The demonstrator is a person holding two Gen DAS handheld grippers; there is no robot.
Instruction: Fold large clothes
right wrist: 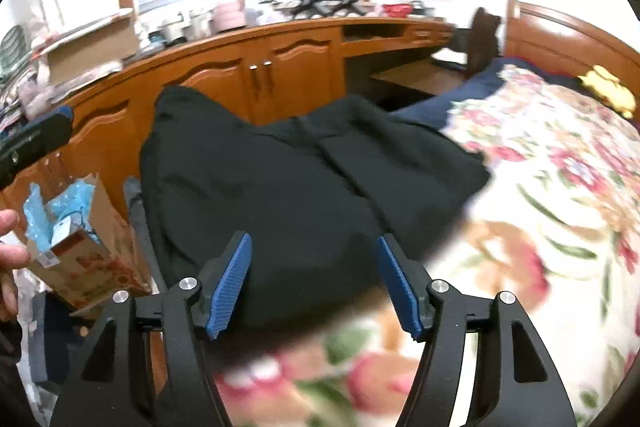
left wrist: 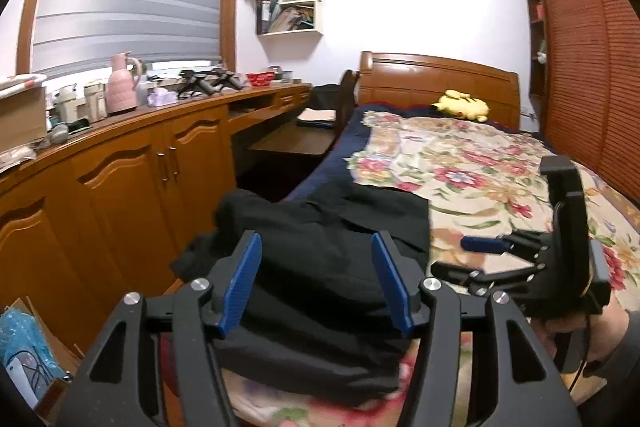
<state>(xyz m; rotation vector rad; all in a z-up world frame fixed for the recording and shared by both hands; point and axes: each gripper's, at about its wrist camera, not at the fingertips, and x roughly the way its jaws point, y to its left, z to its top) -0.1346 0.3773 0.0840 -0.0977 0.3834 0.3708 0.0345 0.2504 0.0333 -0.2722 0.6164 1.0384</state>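
Observation:
A large black garment (left wrist: 320,267) lies bunched on the left near edge of the bed, part of it hanging over the side; it also shows in the right wrist view (right wrist: 288,187). My left gripper (left wrist: 316,247) is open and empty just above the garment's near part. My right gripper (right wrist: 314,247) is open and empty over the garment's near edge; in the left wrist view it shows from the side at the right (left wrist: 480,247), above the floral cover. The right wrist view is blurred.
The bed has a floral cover (left wrist: 480,163), a wooden headboard (left wrist: 436,83) and a yellow plush toy (left wrist: 464,105). Wooden cabinets (left wrist: 120,171) with a cluttered top run along the left. A cardboard box (right wrist: 80,247) with blue wrapping stands on the floor beside the bed.

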